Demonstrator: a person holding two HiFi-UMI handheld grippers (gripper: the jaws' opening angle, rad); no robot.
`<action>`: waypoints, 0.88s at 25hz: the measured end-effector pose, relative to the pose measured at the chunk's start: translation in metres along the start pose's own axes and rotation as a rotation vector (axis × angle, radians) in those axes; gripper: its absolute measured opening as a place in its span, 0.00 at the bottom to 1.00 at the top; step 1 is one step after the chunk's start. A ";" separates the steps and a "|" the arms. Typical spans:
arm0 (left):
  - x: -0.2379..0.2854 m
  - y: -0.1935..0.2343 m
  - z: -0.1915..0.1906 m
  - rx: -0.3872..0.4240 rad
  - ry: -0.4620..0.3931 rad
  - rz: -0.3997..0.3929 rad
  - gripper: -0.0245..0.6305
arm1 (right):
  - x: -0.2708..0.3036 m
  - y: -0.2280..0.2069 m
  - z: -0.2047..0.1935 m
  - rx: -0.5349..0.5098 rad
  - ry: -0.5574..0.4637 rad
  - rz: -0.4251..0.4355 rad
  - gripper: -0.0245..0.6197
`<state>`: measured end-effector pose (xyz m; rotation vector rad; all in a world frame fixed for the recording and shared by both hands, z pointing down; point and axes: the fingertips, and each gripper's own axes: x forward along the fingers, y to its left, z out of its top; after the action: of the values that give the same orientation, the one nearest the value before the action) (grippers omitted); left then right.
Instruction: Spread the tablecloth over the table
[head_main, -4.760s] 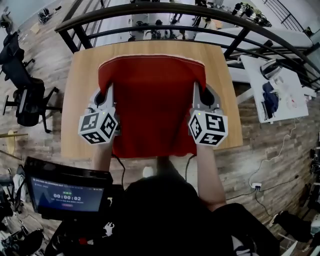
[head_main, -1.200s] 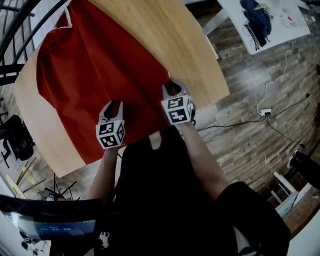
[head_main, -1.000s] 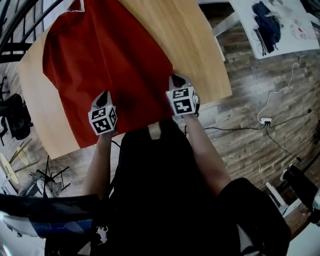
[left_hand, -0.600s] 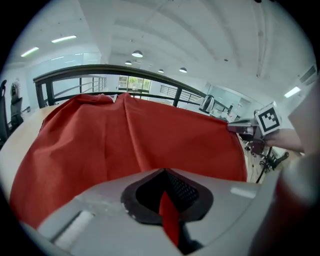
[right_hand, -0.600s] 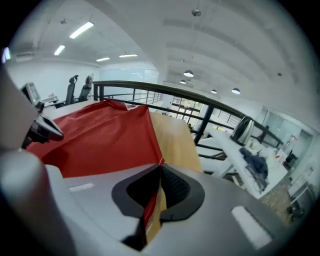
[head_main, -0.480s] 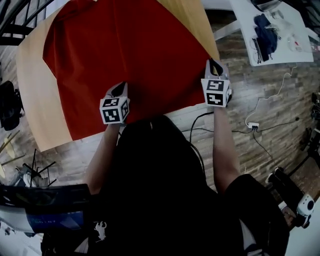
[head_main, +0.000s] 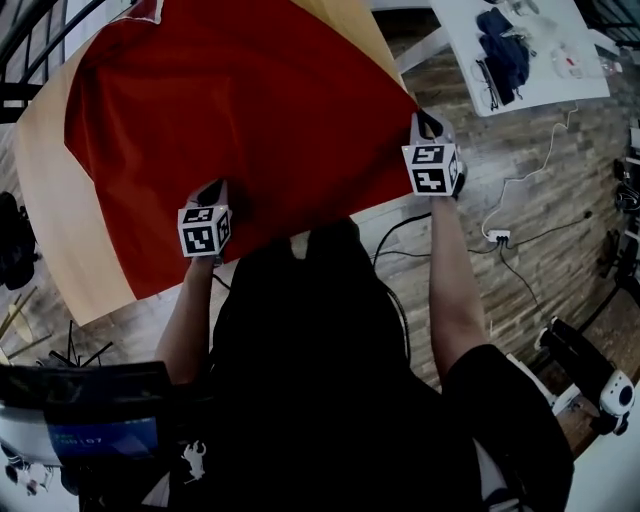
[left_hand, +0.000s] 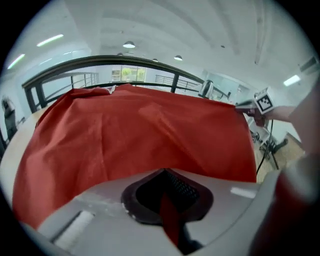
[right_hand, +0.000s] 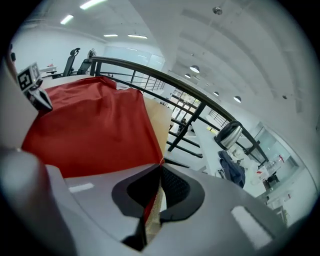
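A red tablecloth lies spread over most of the light wooden table. My left gripper is shut on the cloth's near edge, and a strip of red fabric shows pinched between its jaws in the left gripper view. My right gripper is shut on the cloth's near right corner, lifted past the table's right edge. In the right gripper view the cloth stretches from the jaws toward the left gripper.
A black railing runs behind the table. A white desk with dark clothing stands at the upper right. Cables and a power strip lie on the wood floor to the right. A monitor sits at the lower left.
My right gripper has carried the cloth's corner to the right and up, past the table edge, unfolding the red cloth wider. My left gripper shifted slightly left along the near edge.
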<state>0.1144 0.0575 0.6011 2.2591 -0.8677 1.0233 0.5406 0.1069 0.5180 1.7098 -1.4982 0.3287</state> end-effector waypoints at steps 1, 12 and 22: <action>-0.001 0.000 -0.002 0.042 0.019 0.018 0.04 | 0.005 -0.007 -0.004 -0.026 0.000 -0.003 0.06; 0.048 -0.135 0.055 0.048 0.014 -0.030 0.04 | 0.047 -0.010 0.002 -0.141 -0.135 0.181 0.06; 0.068 -0.162 0.037 -0.042 0.052 -0.014 0.04 | 0.054 -0.042 -0.057 0.016 -0.030 0.394 0.33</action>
<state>0.2830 0.1175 0.6032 2.1908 -0.8432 1.0429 0.6104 0.1076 0.5731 1.4275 -1.8575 0.5223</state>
